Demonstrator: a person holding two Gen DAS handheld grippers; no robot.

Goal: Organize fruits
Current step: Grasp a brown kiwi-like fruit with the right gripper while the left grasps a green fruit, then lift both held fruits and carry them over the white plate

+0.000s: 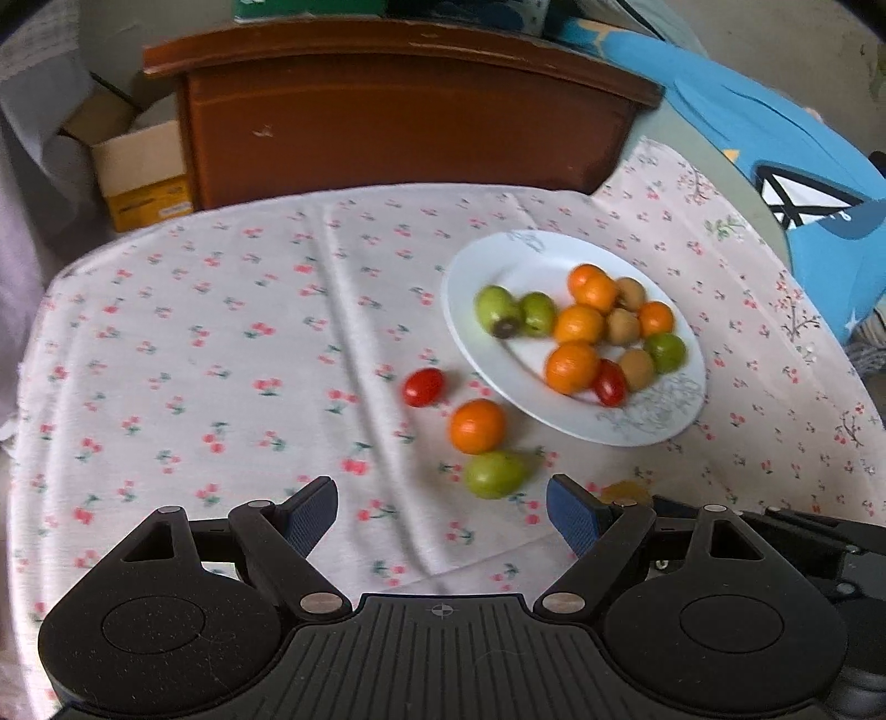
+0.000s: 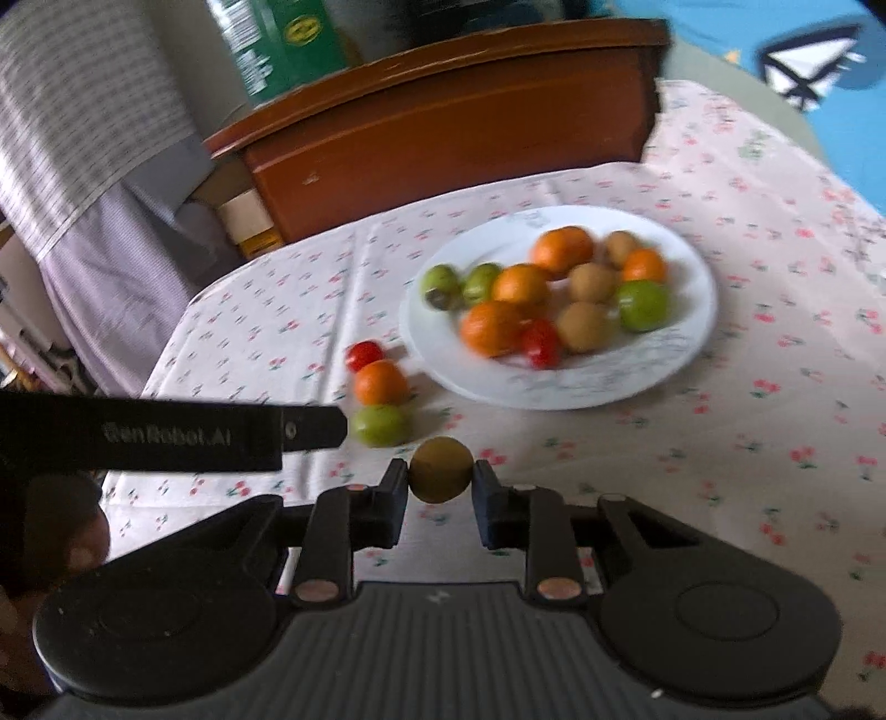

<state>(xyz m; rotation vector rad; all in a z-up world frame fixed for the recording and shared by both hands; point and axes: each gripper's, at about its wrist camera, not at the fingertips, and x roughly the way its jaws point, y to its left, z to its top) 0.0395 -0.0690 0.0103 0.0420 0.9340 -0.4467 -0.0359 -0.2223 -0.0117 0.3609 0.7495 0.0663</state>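
Note:
A white plate point(image 1: 498, 260) point(image 2: 686, 343) on the cherry-print cloth holds several oranges, green fruits, brown kiwis and a red tomato. Beside the plate on the cloth lie a red tomato point(image 1: 423, 387) point(image 2: 364, 355), an orange point(image 1: 477, 426) point(image 2: 381, 382) and a green fruit point(image 1: 494, 474) point(image 2: 382, 425). My left gripper point(image 1: 442, 512) is open, hovering just short of the green fruit, with nothing between its blue pads. My right gripper point(image 2: 441, 482) is shut on a brown kiwi point(image 2: 441, 469). The left gripper's black finger point(image 2: 310, 427) reaches in from the left of the right wrist view.
A dark wooden headboard point(image 1: 404, 116) point(image 2: 454, 122) rises behind the table. A cardboard box point(image 1: 141, 177) sits at the back left and a blue cushion point(image 1: 775, 155) at the right. A green box point(image 2: 282, 44) stands on the headboard. The cloth's left edge point(image 1: 33, 343) drops off.

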